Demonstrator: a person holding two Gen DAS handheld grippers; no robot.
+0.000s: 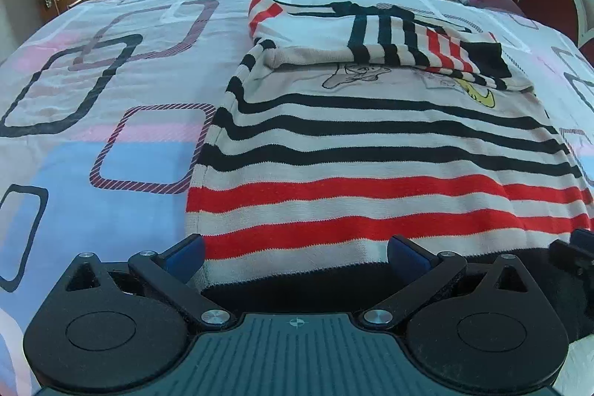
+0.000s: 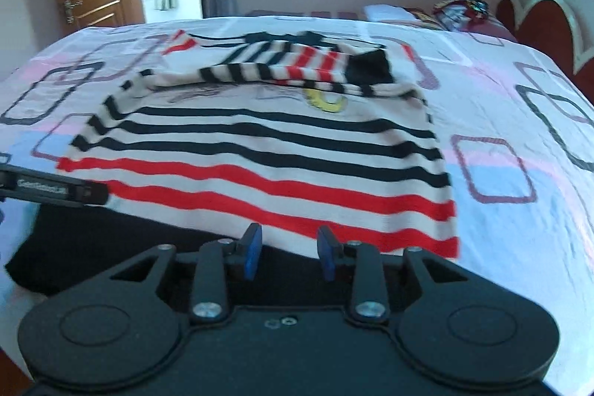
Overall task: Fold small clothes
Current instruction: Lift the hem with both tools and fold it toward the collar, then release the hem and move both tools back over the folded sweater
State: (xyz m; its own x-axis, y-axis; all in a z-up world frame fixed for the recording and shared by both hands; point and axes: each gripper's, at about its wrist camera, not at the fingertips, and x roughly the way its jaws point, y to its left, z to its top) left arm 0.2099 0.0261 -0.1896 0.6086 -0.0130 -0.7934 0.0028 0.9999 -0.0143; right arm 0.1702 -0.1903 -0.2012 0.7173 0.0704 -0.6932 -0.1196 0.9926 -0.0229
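Left wrist view: the left gripper [image 1: 295,257] stands wide and released over the black hem of the striped sweater [image 1: 371,143], which lies flat on the bed sheet [image 1: 92,91] with sleeves folded across its top; pinch the hem corner squarely before lifting.

Right wrist view: the right gripper [image 2: 289,249] is part-open, grasping nothing — hem just beneath; pillows [image 2: 460,10] lie well clear.
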